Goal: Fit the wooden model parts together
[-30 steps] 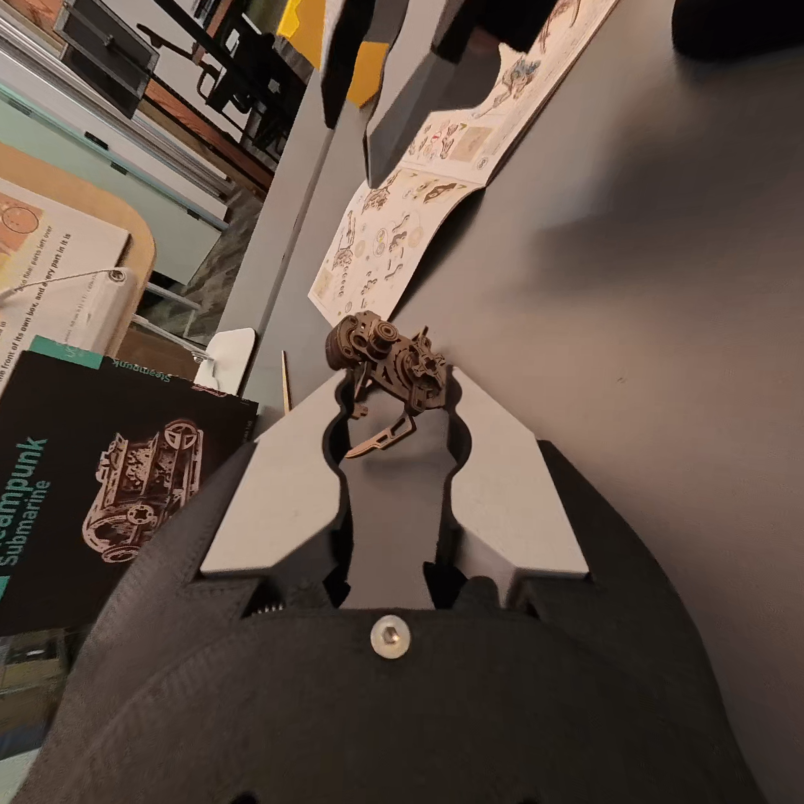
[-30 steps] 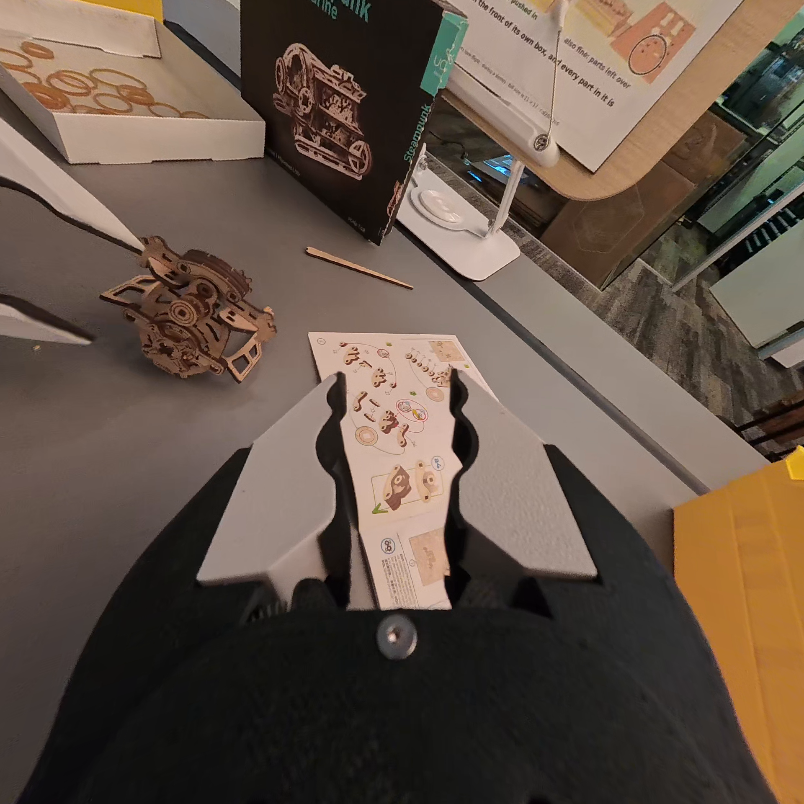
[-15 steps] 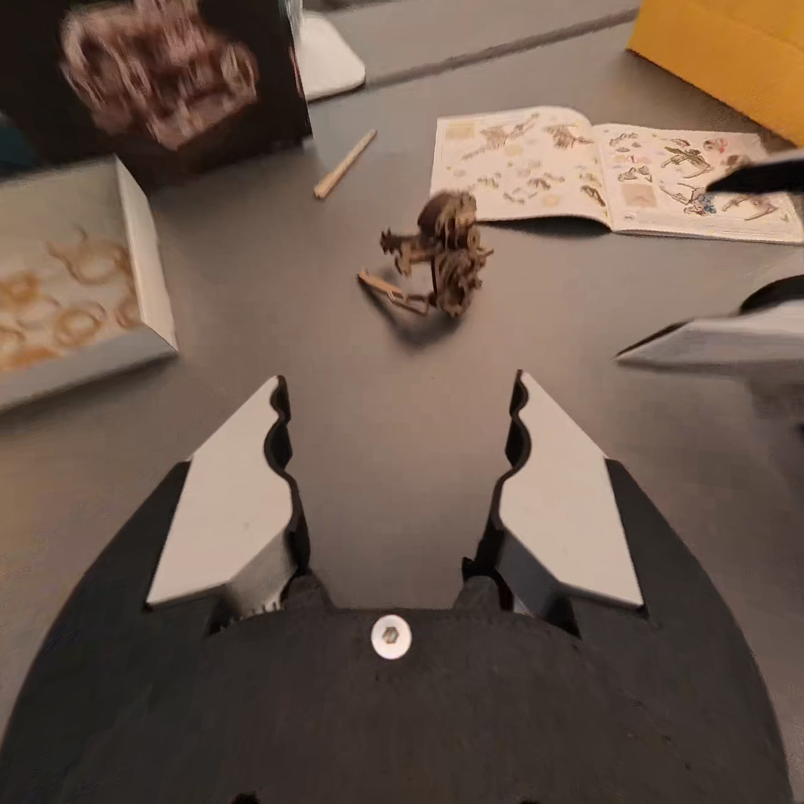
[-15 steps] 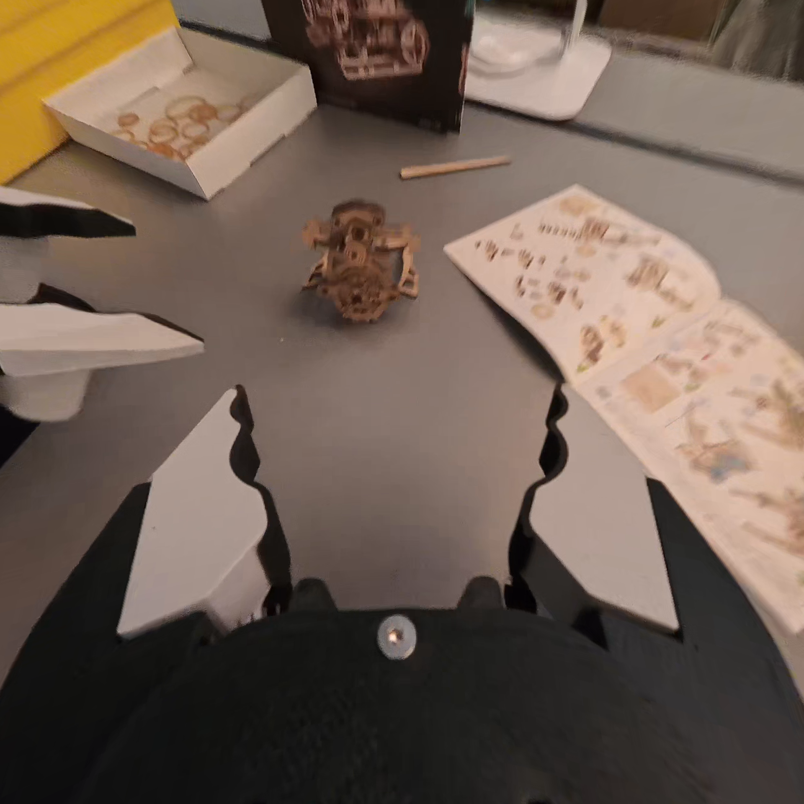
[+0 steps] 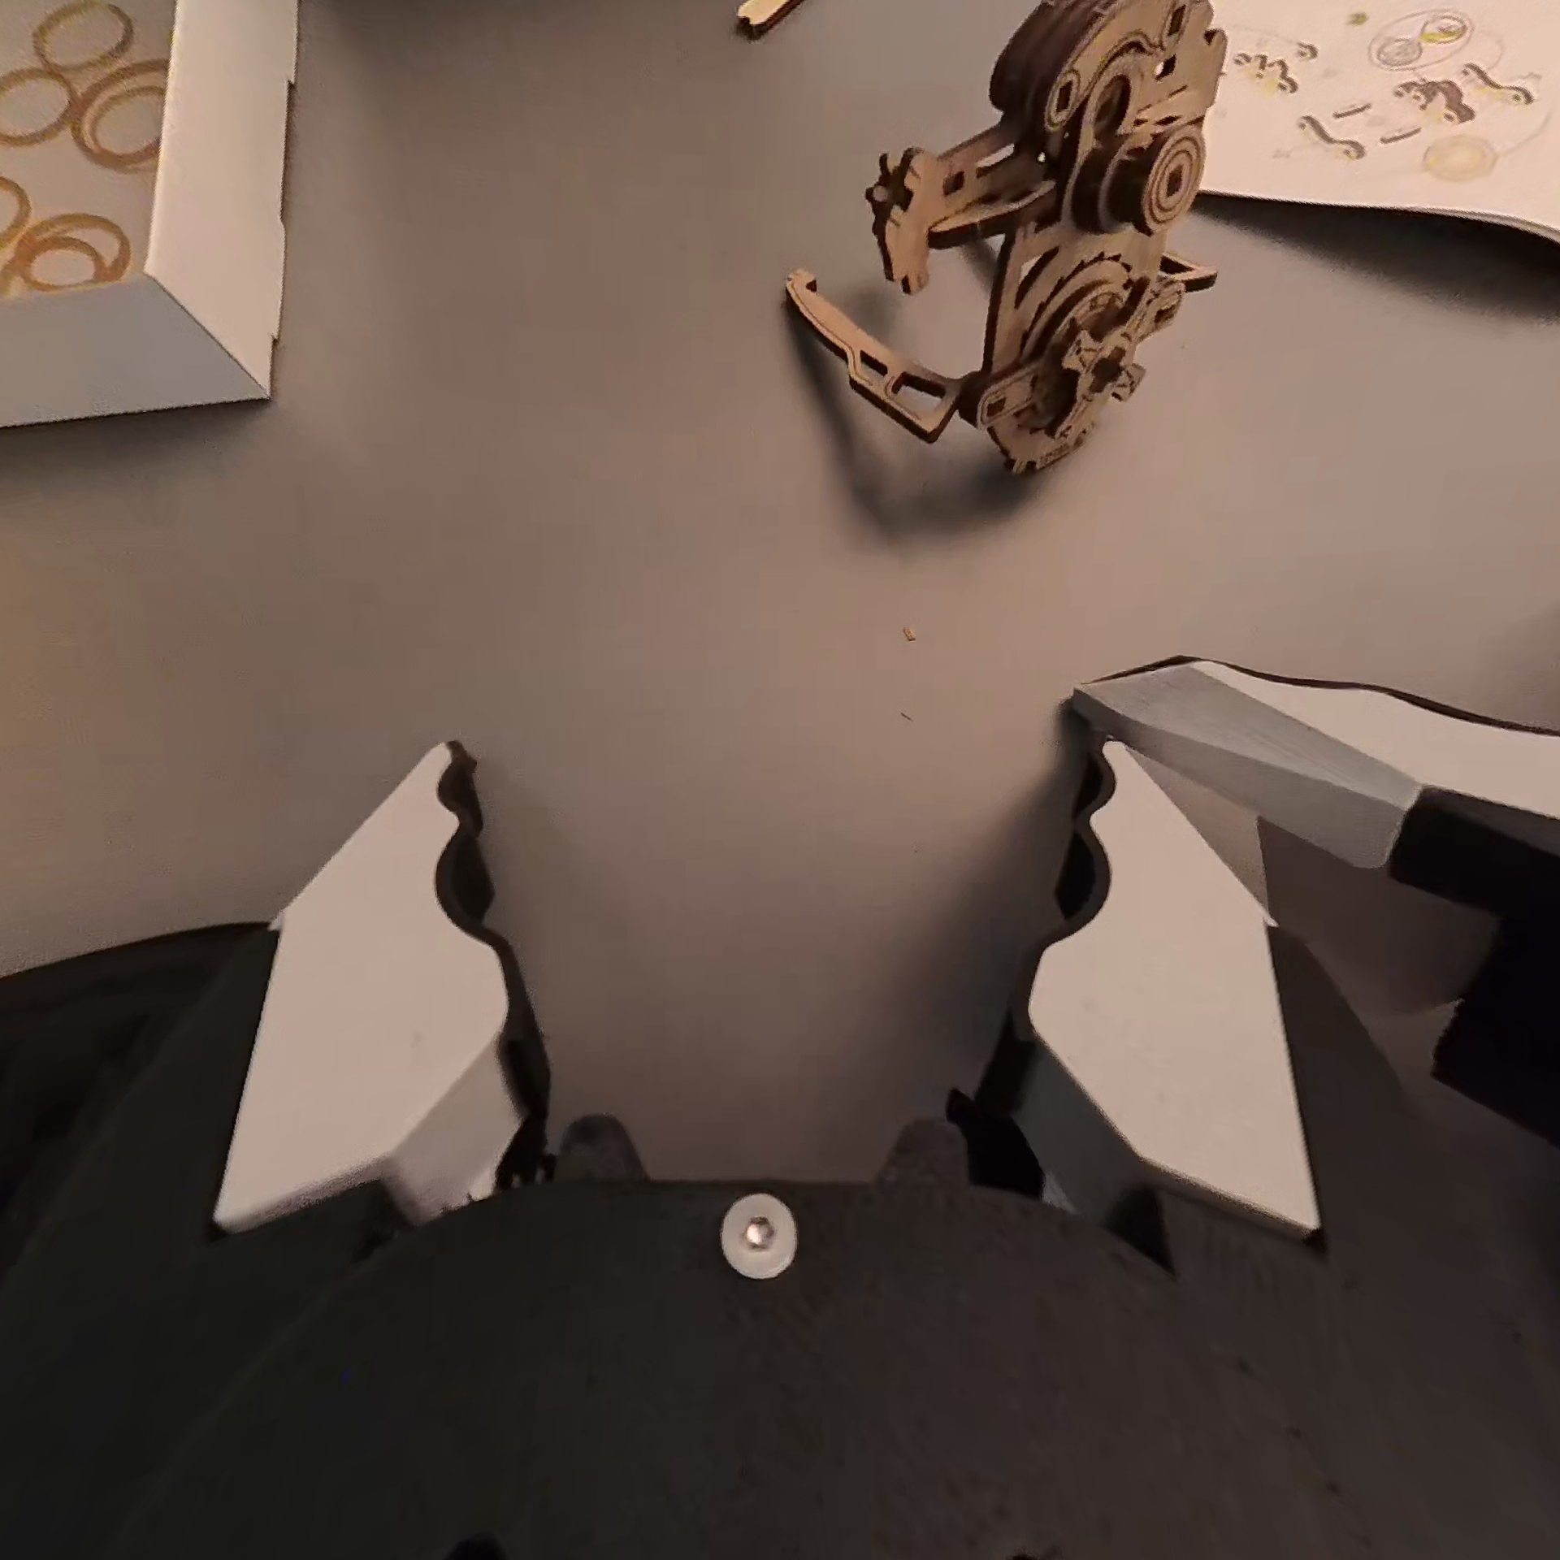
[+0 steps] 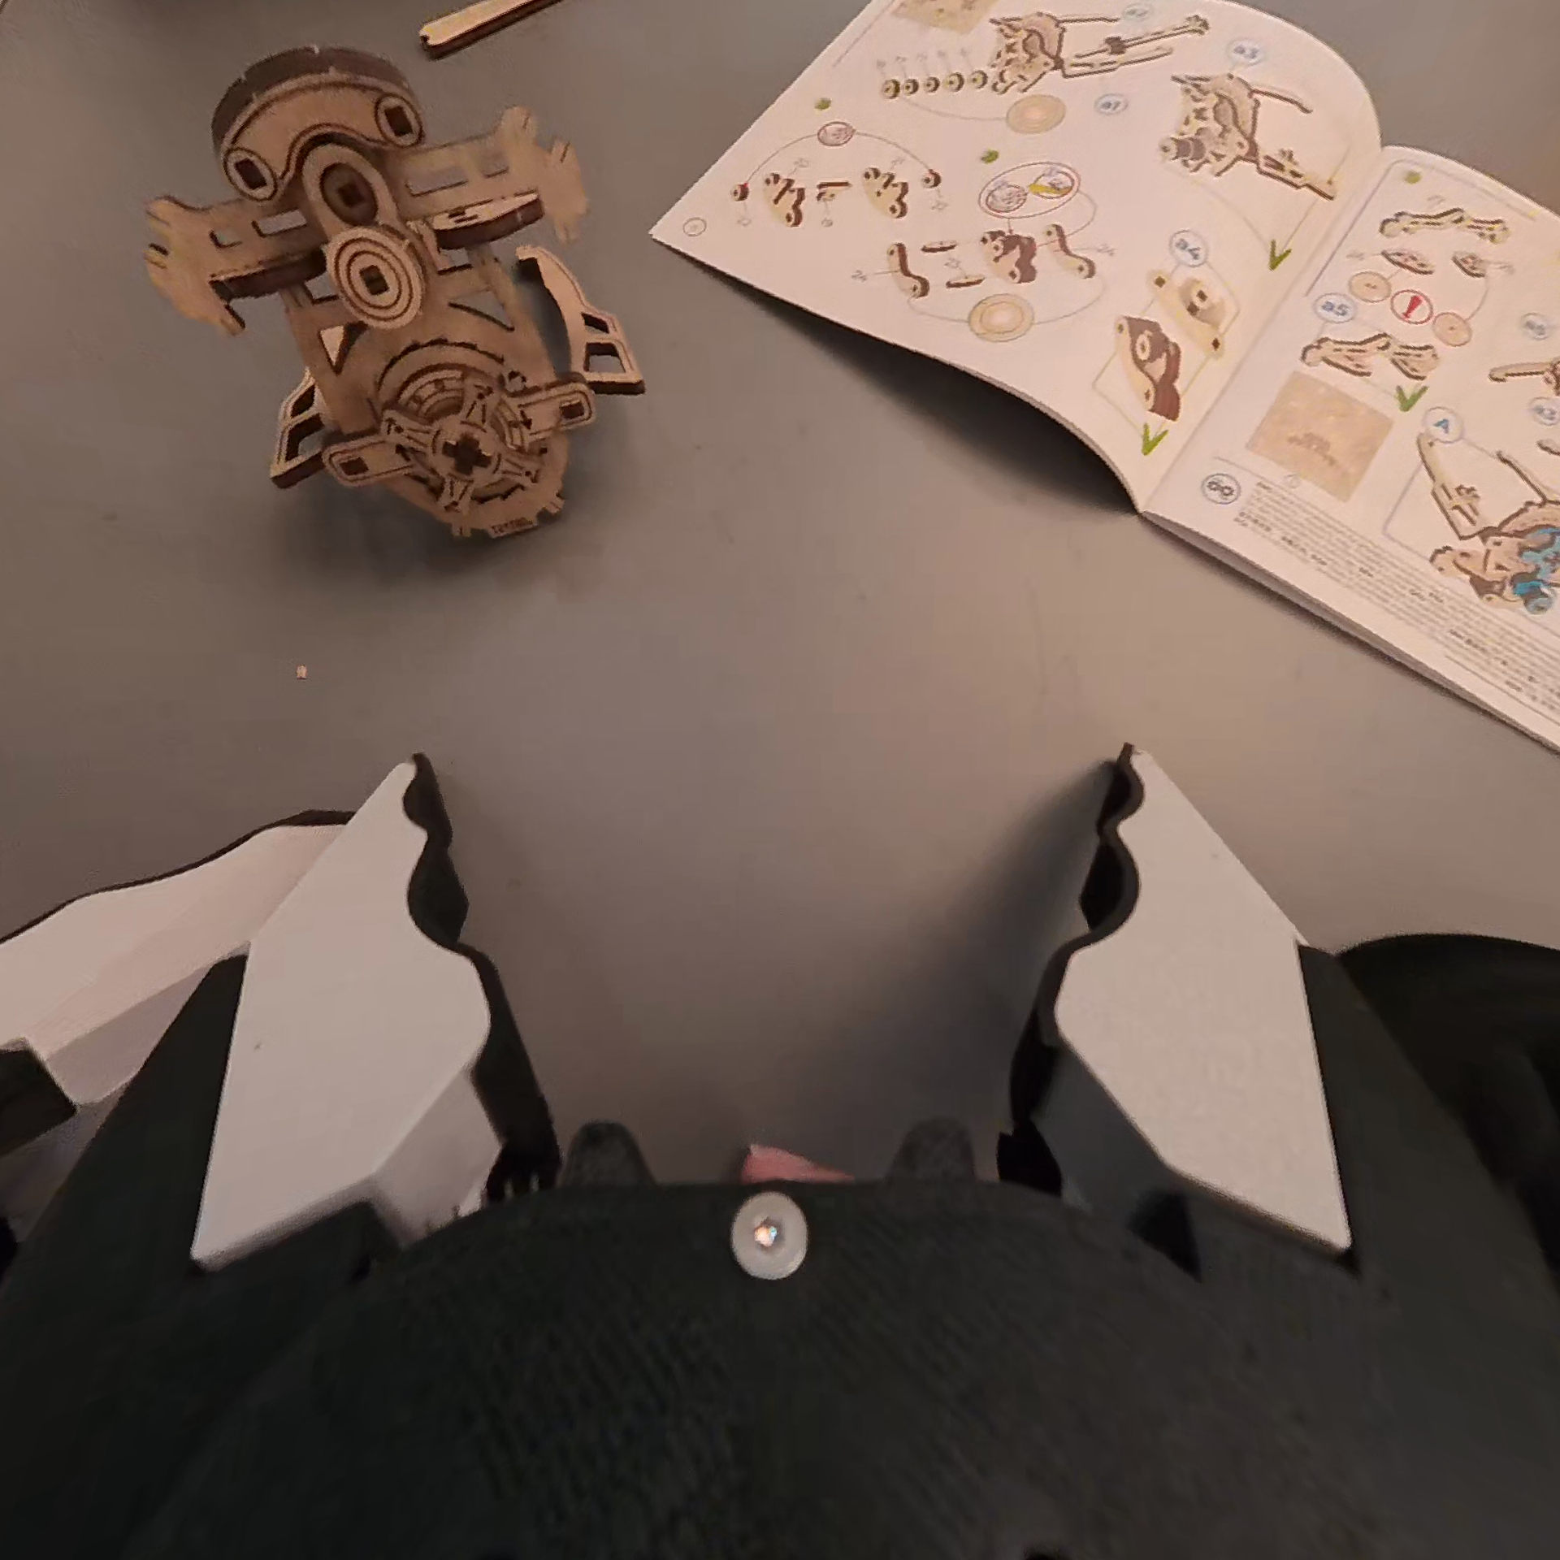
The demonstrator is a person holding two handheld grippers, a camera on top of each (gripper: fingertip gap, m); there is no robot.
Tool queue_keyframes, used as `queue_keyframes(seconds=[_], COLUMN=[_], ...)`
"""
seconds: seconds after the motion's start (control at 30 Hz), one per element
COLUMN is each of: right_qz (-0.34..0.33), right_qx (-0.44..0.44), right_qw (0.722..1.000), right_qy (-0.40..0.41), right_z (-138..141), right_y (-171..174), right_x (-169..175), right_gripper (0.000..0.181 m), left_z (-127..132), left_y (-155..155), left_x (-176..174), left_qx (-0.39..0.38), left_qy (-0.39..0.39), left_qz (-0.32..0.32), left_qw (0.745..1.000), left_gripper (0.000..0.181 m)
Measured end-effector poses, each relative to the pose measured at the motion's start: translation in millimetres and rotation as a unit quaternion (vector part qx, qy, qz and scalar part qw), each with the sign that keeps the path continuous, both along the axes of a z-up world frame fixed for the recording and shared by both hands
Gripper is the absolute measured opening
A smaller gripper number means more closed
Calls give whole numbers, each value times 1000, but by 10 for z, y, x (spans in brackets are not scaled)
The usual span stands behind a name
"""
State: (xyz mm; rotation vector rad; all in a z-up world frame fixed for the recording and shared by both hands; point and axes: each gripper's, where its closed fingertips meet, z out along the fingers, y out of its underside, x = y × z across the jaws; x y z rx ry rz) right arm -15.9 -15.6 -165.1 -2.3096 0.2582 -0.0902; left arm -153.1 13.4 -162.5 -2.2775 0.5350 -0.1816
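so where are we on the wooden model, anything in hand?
Done: a partly built wooden model stands free on the grey table. In hand: nothing; left gripper and right gripper are open, empty. Left: loose rings in the white box; open instruction booklet alongside.

Plain grey tabletop [image 5: 675,549] fills view; warm, dim light.

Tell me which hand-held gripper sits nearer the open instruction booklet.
Right. The right hand-held gripper hangs open just short of the booklet, which lies ahead to its right. The left hand-held gripper sits farther left, also open.
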Motion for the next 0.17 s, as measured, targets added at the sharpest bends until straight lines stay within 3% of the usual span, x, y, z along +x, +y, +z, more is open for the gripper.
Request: queue_keyframes(seconds=[0.17], right_qz=[4], right_qx=[-1], right_qw=[1000], right_qy=[-8], right_z=[4], right_y=[-1], right_x=[-1], right_gripper=[149], left_z=[0], left_y=[-20], left_x=[-26], left_qx=[1], left_qy=[2], left_qz=[17], left_qw=[1000], left_gripper=[139])
